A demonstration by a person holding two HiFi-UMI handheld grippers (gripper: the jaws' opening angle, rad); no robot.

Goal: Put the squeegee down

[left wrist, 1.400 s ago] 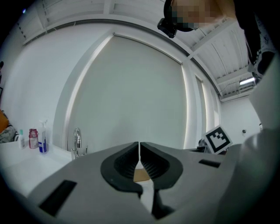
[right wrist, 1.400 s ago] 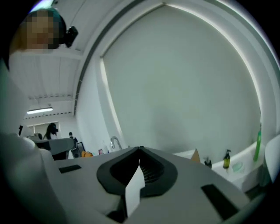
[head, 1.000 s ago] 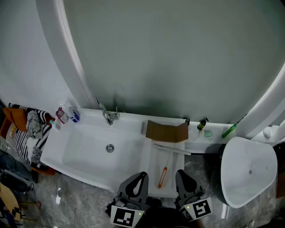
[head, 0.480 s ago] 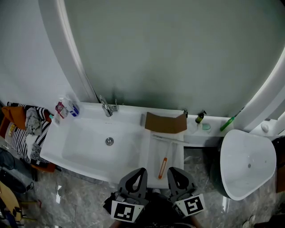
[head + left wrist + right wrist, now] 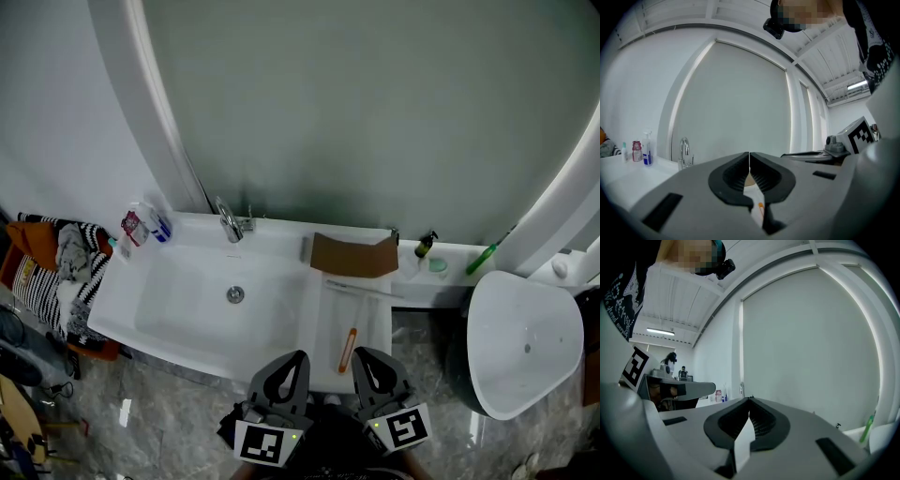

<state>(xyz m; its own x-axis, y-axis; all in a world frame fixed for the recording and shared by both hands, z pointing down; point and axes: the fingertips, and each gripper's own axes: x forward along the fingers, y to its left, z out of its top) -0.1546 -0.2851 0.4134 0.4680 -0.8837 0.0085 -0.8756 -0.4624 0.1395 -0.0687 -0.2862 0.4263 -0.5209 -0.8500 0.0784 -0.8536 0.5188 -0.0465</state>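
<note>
The orange-handled squeegee [image 5: 348, 349] lies flat on the white counter [image 5: 323, 349] beside the sink [image 5: 178, 302].

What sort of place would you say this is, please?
Most likely a bathroom. There is a white washbasin with a chrome tap at its back edge. Small toiletry bottles stand on the ledge at its corner, and what looks like a large arched mirror rises behind.
</note>
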